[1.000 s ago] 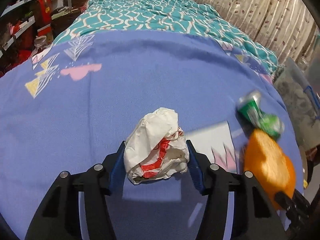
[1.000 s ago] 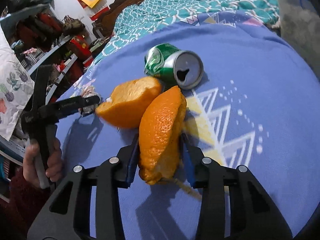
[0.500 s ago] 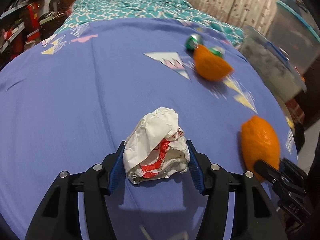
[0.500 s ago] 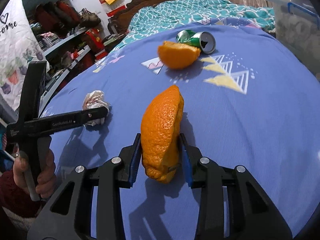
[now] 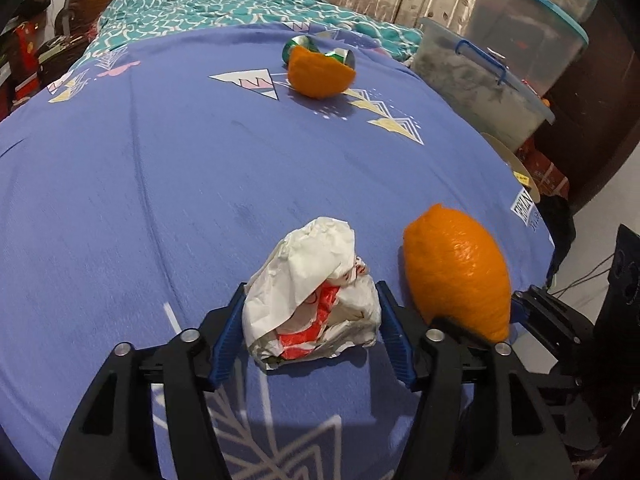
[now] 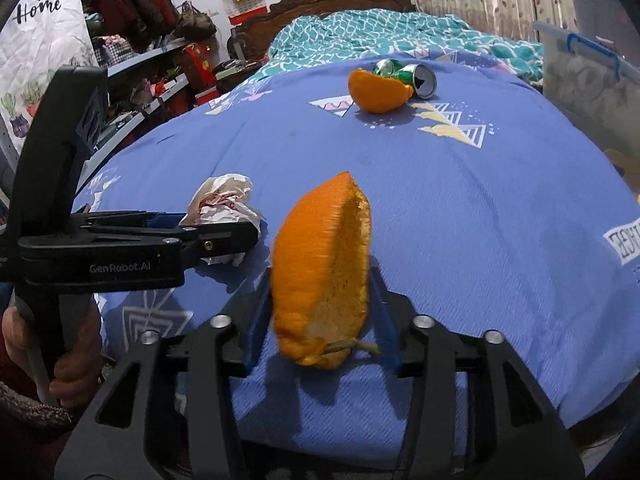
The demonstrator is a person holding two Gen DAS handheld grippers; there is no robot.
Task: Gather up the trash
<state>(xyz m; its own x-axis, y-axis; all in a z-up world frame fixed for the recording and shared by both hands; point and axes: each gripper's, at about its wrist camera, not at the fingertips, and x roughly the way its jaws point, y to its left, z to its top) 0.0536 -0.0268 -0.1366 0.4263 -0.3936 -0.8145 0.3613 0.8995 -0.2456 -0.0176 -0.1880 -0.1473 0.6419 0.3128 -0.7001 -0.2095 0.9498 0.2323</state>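
Note:
My left gripper (image 5: 312,312) is shut on a crumpled white and red paper wrapper (image 5: 312,300), held above the near end of the blue bedspread (image 5: 160,168). My right gripper (image 6: 320,300) is shut on a piece of orange peel (image 6: 324,272); the peel also shows in the left wrist view (image 5: 456,272), just right of the wrapper. The wrapper and left gripper show in the right wrist view (image 6: 224,208), to the left. A second orange peel (image 5: 320,74) and a crushed green can (image 5: 298,44) lie together at the far end of the bedspread.
A teal patterned quilt (image 5: 208,4) covers the head of the bed. Clear plastic storage bins (image 5: 480,76) stand to the right of the bed. Shelves with bags and clothes (image 6: 152,72) run along the left. Floor with cables shows at the right (image 5: 580,280).
Both grippers have pulled back toward the foot of the bed with their loads. The second peel and the can now sit far away. The two grippers are closer side by side.

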